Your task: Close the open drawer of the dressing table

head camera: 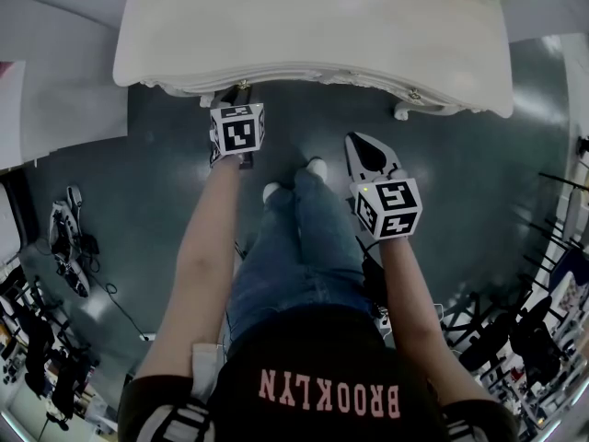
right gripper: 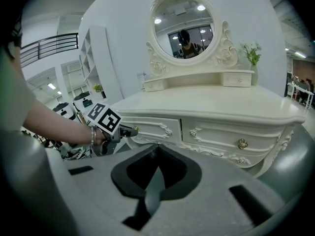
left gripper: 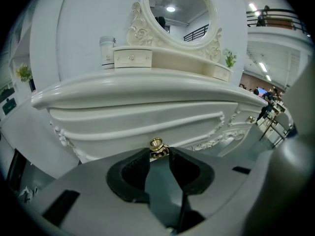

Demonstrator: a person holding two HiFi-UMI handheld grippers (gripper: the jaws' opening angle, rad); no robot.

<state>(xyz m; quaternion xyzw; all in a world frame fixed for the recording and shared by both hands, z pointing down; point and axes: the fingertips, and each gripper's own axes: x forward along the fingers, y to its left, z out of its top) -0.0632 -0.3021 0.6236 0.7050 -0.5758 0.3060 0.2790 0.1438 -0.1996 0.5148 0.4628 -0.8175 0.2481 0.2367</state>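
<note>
The cream dressing table [head camera: 313,26] fills the top of the head view. Its left drawer [left gripper: 138,127] has a carved front and a small gold knob [left gripper: 156,144]. My left gripper [left gripper: 158,152] is shut on that knob, which sits right at its fingertips. In the right gripper view the left gripper [right gripper: 129,130] reaches the left drawer [right gripper: 150,124], whose front looks about level with the right drawer beside it. My right gripper [head camera: 359,142] hangs back from the table over the floor, shut [right gripper: 156,149] and holding nothing.
A round mirror [right gripper: 183,26], small top drawers [left gripper: 133,58], a jar [left gripper: 107,50] and a plant [right gripper: 252,53] stand on the table. The right drawer has a gold knob [right gripper: 242,143]. A table leg [head camera: 402,110] stands ahead of the person's shoes [head camera: 316,167]. Equipment [head camera: 69,238] litters the floor at left.
</note>
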